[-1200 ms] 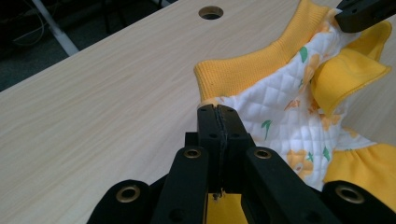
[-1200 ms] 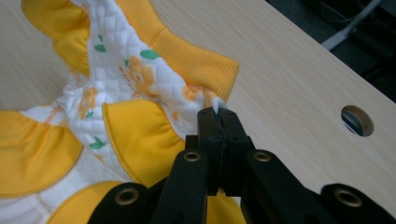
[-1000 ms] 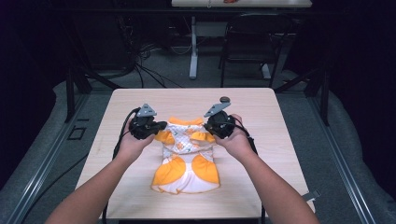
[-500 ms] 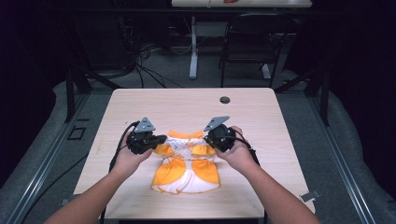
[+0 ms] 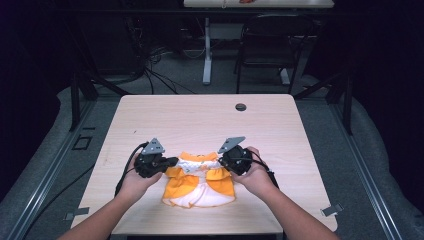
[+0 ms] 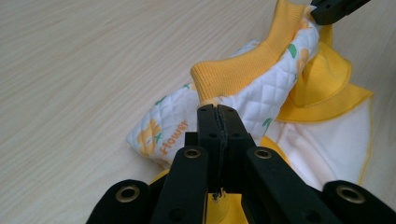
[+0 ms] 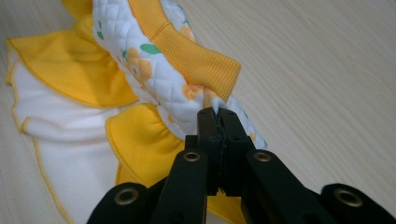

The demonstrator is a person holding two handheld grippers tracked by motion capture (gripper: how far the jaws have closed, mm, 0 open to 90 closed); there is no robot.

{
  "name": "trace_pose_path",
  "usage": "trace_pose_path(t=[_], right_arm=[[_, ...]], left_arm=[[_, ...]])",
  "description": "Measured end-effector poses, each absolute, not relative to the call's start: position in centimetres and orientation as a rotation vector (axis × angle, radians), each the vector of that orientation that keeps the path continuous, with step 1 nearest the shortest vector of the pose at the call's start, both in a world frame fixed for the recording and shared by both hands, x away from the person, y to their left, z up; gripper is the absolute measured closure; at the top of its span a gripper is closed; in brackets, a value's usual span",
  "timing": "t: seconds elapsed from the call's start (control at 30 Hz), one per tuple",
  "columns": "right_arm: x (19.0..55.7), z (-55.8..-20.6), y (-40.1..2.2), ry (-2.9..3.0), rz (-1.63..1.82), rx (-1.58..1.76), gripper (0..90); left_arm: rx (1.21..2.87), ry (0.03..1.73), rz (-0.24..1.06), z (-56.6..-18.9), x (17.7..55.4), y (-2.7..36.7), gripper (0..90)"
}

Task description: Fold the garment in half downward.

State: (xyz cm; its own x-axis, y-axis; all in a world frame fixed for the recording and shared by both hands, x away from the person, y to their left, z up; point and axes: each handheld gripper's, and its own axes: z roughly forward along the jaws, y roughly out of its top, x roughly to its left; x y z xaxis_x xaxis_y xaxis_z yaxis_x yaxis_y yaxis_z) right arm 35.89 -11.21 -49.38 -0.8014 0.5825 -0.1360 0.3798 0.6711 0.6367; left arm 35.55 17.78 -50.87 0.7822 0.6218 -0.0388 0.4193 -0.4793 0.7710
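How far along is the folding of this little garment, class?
Done: the top edge is folded over the garment, making a doubled quilted band. In hand: the left tool and right tool each pinch one end of that band, low over the table. Left: setting it down, releasing, any further folds.

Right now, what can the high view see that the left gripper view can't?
High view alone: both of the person's hands, the whole table, its round dark grommet and a chair behind. Left gripper view alone: the word "Flower" printed on the quilted fabric. Both: the orange and white baby garment, pinched by the left gripper and right gripper.
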Motion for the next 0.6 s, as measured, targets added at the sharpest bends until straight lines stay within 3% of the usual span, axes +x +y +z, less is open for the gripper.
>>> trace_pose_path(t=[0.6], right_arm=[[32.0,-52.2,-11.8,2.609,0.89,0.759,87.9]], left_arm=[[2.157,0.738,0.227,-53.7,31.9,17.9,88.1]])
